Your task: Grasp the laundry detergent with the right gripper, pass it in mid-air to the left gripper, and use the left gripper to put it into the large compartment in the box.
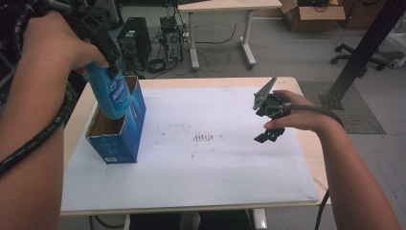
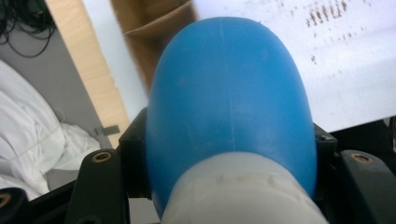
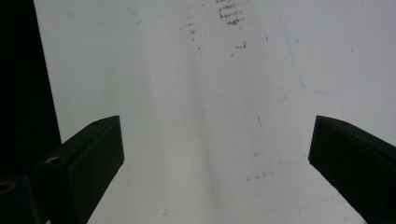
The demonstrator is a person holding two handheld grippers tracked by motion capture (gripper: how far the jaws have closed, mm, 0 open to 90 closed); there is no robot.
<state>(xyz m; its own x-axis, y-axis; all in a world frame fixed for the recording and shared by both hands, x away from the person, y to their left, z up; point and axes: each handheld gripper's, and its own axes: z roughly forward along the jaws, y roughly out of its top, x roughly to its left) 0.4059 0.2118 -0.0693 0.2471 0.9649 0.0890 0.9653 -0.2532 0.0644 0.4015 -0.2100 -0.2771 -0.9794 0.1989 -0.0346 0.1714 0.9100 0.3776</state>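
Over the white-covered table (image 1: 201, 187), blue carton (image 1: 119, 129) standing open-topped at the left edge. Blue bottle (image 1: 111, 98) clamped at its white-capped end in the left tongs (image 1: 107, 60), base partly inside the carton's mouth, apparently midway, not seated. Right tongs (image 1: 268, 122) spread wide, empty, well right of the carton.

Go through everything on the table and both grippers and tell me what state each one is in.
Bottle: blue, held bottom down, lower end inside the box's open top.
Box: blue, upright, top open.
Left gripper: shut on the bottle.
Right gripper: open, nothing between its jaws, over the white mat.
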